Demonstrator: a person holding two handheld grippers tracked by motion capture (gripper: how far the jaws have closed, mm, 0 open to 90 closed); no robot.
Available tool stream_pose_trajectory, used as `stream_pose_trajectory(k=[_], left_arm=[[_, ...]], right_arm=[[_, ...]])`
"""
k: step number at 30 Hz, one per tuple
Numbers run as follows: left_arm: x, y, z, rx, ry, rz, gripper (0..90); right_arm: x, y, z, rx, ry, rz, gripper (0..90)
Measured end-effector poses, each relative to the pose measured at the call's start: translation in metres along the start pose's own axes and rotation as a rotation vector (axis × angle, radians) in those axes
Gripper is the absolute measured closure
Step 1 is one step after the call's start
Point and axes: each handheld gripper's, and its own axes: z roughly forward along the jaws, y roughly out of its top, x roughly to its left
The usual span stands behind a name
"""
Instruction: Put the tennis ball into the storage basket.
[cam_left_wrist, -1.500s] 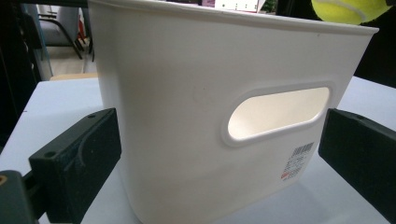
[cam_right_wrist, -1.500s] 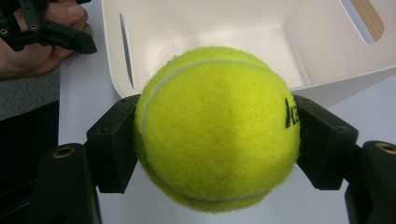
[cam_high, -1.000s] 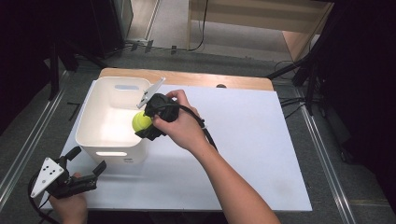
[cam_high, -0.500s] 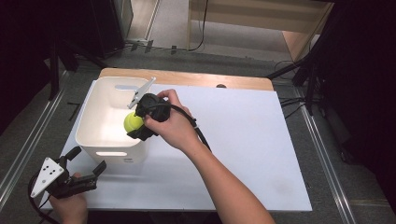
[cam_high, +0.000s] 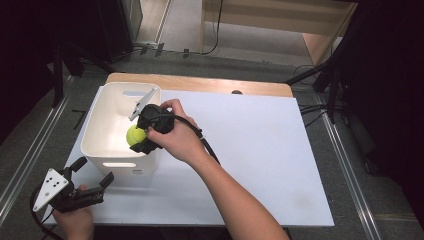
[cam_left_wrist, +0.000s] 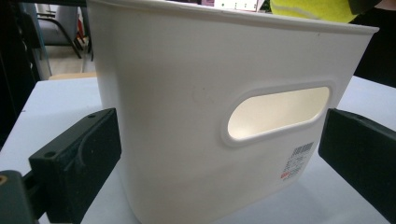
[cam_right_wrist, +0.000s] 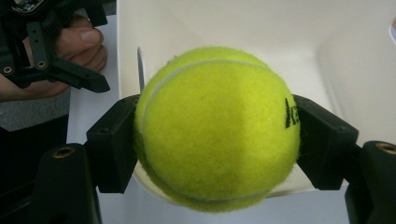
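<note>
While clamped between both pads of the right gripper (cam_right_wrist: 217, 140), tennis ball (cam_right_wrist: 217, 128) now held over the open top of the white bin (cam_high: 102, 150), just inside its right-hand rim. Compared with the high view one second earlier: ball and right hand (cam_high: 177, 140) shifted leftward, from a position above the rim to a position further over the interior. No change in grip; pads pressed flat against both sides of the ball in the right gripper view, bare white bin floor visible behind and beneath it. Left gripper (cam_high: 92, 172) unchanged: parked at the near left corner of the white table surface (cam_high: 260, 150), jaws spread wide, aimed at the handle cut-out in the near wall of the bin, nothing between the pads and no contact with the wall. Meaning for the work in hand: carry phase judged nearly complete, ball in place for release into the bin. Remaining, by estimate: slight lowering, then opening of the right jaws. Main risk: bounce out of the bin if dropped from too high.
</note>
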Motion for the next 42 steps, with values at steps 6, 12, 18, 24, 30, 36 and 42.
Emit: stream_pose_trajectory(k=[6, 12, 18, 24, 30, 36, 42], left_arm=[[0.000, 0.000, 0.001, 0.001, 0.001, 0.003, 0.0], [0.000, 0.000, 0.000, 0.002, -0.001, 0.002, 0.0], [0.000, 0.000, 0.001, 0.002, 0.000, 0.005, 0.0], [0.000, 0.000, 0.000, 0.007, 0.001, 0.006, 0.0], [-0.001, 0.000, 0.001, 0.004, 0.003, 0.008, 0.0], [-0.001, 0.000, 0.001, 0.009, 0.003, 0.011, 0.0], [-0.001, 0.000, 0.001, 0.010, 0.003, 0.013, 0.0]], right_arm=[[0.000, -0.001, 0.005, 0.019, 0.007, 0.002, 23.1], [0.002, -0.003, 0.008, 0.043, 0.001, -0.002, 20.4], [0.001, -0.004, -0.002, 0.019, -0.001, 0.014, 14.3], [0.001, -0.012, -0.012, -0.012, -0.009, 0.004, 9.1], [0.003, -0.026, -0.025, -0.036, -0.032, 0.024, 0.0], [0.005, -0.045, -0.036, -0.062, -0.083, 0.063, 0.0], [0.006, -0.070, -0.044, -0.094, -0.110, 0.111, 0.0]])
